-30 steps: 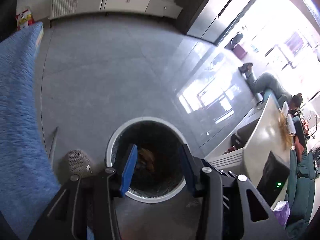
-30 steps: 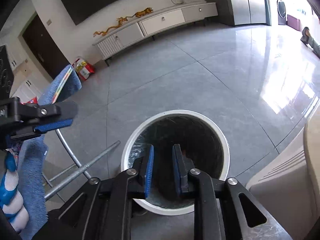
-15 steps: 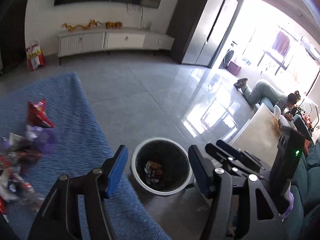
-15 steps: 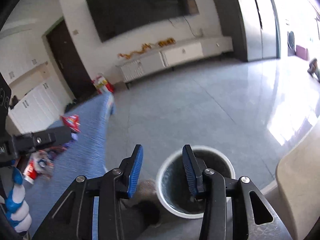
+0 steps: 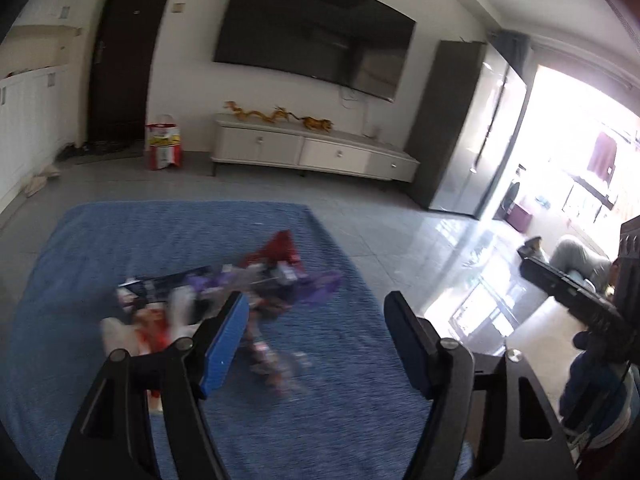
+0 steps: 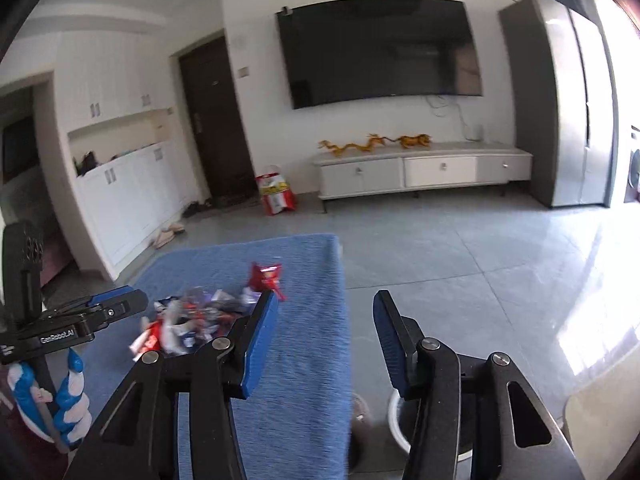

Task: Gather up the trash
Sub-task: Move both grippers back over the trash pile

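Red, purple and white wrappers [image 5: 224,300] lie heaped on the blue-covered tabletop [image 5: 100,240] — that pile is what I have left to clear, and it looks like a good many pieces, though motion blur keeps me from counting them. From my left tongs [image 5: 314,342] the heap sits at about eleven o'clock, just past the left pad; both pads are spread wide with nothing between them. My right tongs [image 6: 324,344] are likewise released and empty, hovering over the tabletop's right edge with the same pile [image 6: 208,312] at ten o'clock. The white bin [image 6: 396,424] shows only as a sliver of rim at five o'clock in the right view, on the floor just beside the tabletop; what it holds is hidden. I judge the job mid-way at best — no piece is in hand, and the next step is another pick from the heap.
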Tool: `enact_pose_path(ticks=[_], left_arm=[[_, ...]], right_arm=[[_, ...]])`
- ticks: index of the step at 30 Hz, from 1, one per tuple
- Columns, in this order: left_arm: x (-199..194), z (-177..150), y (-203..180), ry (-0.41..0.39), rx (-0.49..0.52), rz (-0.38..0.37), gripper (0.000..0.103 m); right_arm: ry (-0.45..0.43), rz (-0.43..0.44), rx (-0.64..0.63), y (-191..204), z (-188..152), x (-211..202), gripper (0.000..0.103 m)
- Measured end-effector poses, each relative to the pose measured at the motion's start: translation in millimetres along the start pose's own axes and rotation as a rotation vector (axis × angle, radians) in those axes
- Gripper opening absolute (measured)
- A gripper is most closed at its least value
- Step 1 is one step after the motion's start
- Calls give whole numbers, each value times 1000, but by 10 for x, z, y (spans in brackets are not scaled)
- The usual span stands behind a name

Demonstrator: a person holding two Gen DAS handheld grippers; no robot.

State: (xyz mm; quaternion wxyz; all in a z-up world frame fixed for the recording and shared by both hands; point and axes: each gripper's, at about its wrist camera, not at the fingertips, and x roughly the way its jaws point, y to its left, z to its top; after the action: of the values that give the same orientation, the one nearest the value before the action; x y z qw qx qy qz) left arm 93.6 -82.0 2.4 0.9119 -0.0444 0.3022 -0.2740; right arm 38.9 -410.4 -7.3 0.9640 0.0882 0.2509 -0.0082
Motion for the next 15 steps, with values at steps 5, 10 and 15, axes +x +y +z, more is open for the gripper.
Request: enact_pose_path(ticks=[5,10,15], left_arm=[[-167,-162,675,-15,-33,94,69],[-127,-317,1120,10,-47,131,69],[167,-438,1259,69,-56,108,69]], right_arm=[[50,35,-47,373,18,194,50],[129,67,-90,710,-48,572,51],[223,96,-143,1039,-209,1046,51]])
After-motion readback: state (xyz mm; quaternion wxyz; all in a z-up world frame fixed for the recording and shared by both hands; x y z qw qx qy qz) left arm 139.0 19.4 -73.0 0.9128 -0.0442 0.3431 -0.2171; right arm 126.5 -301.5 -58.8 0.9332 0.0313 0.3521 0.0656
